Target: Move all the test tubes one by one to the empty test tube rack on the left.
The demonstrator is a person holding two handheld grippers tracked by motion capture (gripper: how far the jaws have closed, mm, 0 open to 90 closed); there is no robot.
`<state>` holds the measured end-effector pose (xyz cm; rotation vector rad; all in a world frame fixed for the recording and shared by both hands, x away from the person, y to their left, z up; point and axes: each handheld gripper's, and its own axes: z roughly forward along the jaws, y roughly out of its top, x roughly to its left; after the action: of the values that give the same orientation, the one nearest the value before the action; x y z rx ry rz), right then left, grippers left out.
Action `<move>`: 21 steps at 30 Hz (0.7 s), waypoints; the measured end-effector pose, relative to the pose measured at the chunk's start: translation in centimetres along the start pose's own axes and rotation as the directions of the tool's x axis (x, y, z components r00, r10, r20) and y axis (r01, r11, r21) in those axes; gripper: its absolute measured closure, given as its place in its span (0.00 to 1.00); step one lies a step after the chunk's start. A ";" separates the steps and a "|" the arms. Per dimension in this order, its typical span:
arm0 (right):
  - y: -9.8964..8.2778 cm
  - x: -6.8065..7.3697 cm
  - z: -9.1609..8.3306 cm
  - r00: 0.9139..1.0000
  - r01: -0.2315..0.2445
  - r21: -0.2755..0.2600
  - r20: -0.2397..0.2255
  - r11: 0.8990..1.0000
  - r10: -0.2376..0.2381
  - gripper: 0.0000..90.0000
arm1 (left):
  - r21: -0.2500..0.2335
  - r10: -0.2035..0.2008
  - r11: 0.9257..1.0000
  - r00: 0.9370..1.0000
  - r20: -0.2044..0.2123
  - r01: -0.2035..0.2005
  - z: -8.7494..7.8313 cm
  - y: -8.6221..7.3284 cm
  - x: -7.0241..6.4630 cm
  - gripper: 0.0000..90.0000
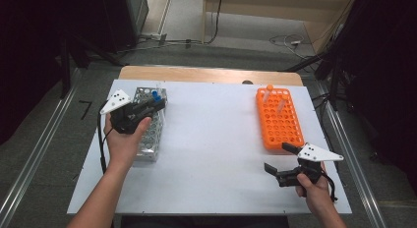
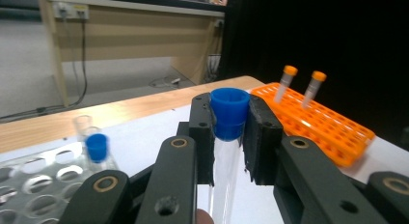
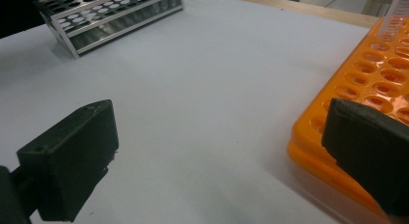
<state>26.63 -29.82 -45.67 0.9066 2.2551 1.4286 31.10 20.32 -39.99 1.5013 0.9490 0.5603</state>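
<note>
My left gripper (image 2: 228, 137) is shut on a clear tube with a blue cap (image 2: 229, 113), and the cap sticks out past the jaw tips. In the high view the left gripper (image 1: 158, 105) hovers over the far end of a metal tube rack (image 1: 147, 144) at the table's left. A second blue-capped tube (image 2: 97, 147) and an uncapped clear tube (image 2: 83, 125) stand in that rack. An orange rack (image 1: 279, 121) at the right holds two orange-capped tubes (image 2: 288, 79) (image 2: 316, 84) at its far end. My right gripper (image 1: 279, 158) stands open just in front of the orange rack, with nothing between its jaws.
The white table top (image 1: 216, 139) lies bare between the two racks. In the right gripper view the orange rack (image 3: 366, 79) is close by the right jaw and the metal rack (image 3: 111, 16) is far off. A wooden strip (image 1: 211, 73) edges the table's far side.
</note>
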 end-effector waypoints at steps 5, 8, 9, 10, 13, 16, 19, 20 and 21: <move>-0.2 -0.4 0.0 1.000 -0.004 -0.001 0.012 1.000 0.004 0.00 | -0.018 -0.012 1.000 0.998 -0.059 0.011 0.7 0.2 1.6 0.85; -0.2 -0.4 0.1 1.000 0.000 0.002 0.010 1.000 0.000 0.00 | -0.030 -0.011 1.000 0.995 -0.098 0.008 1.1 0.1 2.3 0.85; -0.2 -0.4 0.1 1.000 0.002 0.003 0.009 1.000 -0.002 0.00 | -0.034 -0.015 0.999 0.994 -0.108 0.011 1.2 0.0 2.5 0.85; -0.2 -0.4 0.1 1.000 0.003 0.003 0.010 1.000 -0.003 0.00 | -0.037 -0.016 0.999 0.993 -0.118 0.012 1.4 0.0 2.7 0.85; -0.2 -0.3 0.1 1.000 0.006 0.001 0.013 1.000 -0.006 0.00 | -0.048 -0.023 0.999 0.990 -0.140 0.016 1.9 -0.2 3.1 0.85; -0.2 -0.3 0.1 1.000 0.007 -0.005 0.013 1.000 -0.007 0.00 | -0.059 -0.030 0.998 0.988 -0.155 0.021 2.4 -0.3 3.3 0.85; -0.2 -0.4 0.0 1.000 0.005 -0.008 0.016 1.000 -0.005 0.00 | -0.064 -0.032 0.998 0.985 -0.172 0.021 3.0 -0.4 3.4 0.85; -0.2 -0.4 0.0 1.000 0.006 -0.010 0.020 1.000 -0.005 0.00 | -0.063 -0.027 0.998 0.983 -0.181 0.016 3.2 -0.5 3.5 0.85; -0.2 -0.5 0.0 1.000 0.002 -0.011 0.026 1.000 -0.002 0.00 | -0.067 -0.029 0.998 0.982 -0.188 0.016 3.3 -0.5 3.5 0.85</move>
<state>26.90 -30.20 -45.91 0.9143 2.2269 1.4187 35.56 21.26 -41.70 1.3952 1.0826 0.7205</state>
